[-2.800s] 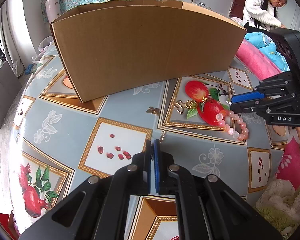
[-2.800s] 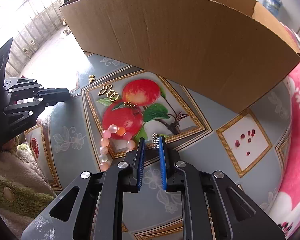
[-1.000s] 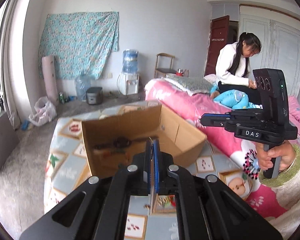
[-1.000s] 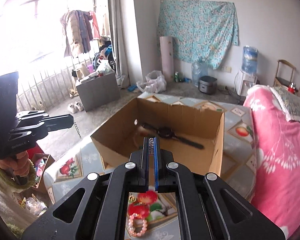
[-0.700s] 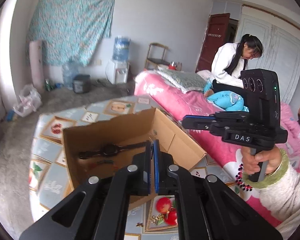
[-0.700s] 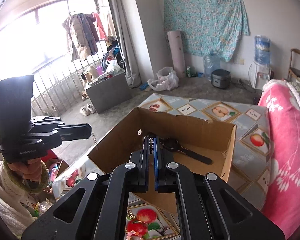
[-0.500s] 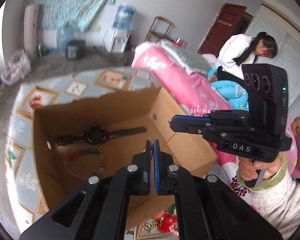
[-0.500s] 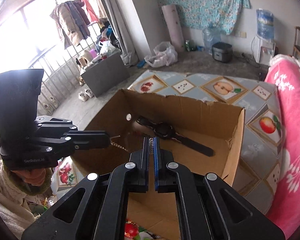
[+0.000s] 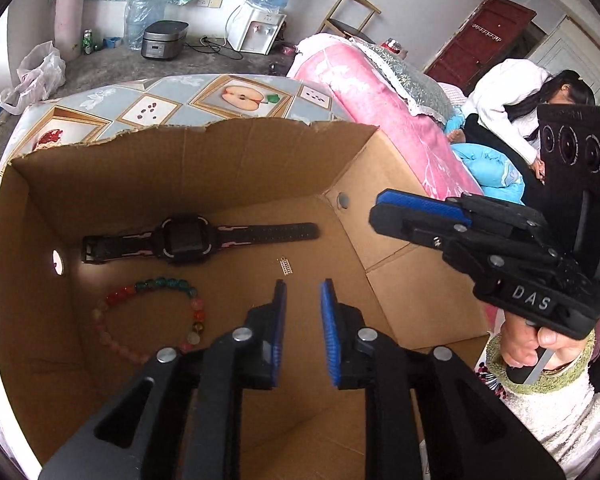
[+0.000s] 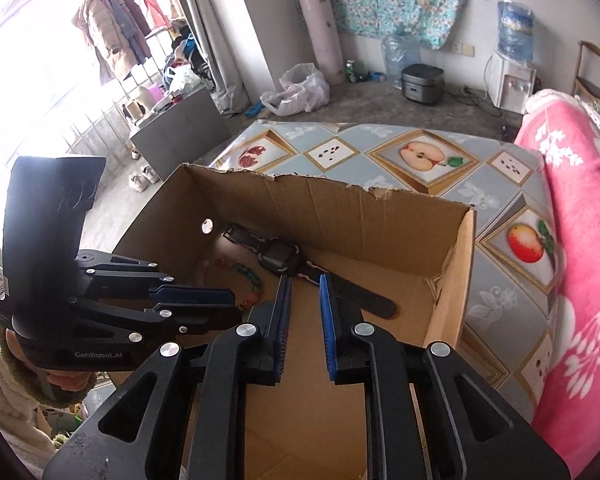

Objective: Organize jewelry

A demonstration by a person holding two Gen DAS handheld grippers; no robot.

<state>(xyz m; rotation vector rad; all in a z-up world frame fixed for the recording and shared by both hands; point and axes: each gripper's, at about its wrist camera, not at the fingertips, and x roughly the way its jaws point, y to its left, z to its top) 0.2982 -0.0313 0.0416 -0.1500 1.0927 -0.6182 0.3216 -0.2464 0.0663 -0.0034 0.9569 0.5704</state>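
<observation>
Both grippers hover above an open cardboard box (image 9: 364,168) on the table. My left gripper (image 9: 302,292) is open and empty over the box floor. My right gripper (image 10: 303,286) is open and empty too; it also shows in the left wrist view (image 9: 416,208) at the box's right wall. In the box lie a black watch (image 9: 188,236), a multicoloured bead bracelet (image 9: 140,312) and a small metal earring (image 9: 286,266). The watch (image 10: 284,258) and part of the bracelet (image 10: 248,274) show in the right wrist view, where the box (image 10: 452,276) is partly hidden by the left gripper (image 10: 196,300).
The table (image 10: 420,152) has a fruit-patterned cloth. A pink bed (image 10: 580,240) runs along the right. A seated person (image 9: 512,104) is at the far right. A rice cooker (image 9: 164,38) and water dispenser (image 9: 260,28) stand on the floor behind.
Both grippers rose from the table with small jewelry, moved over the box and opened. The pieces are no longer held; a small earring now lies on the box floor.
</observation>
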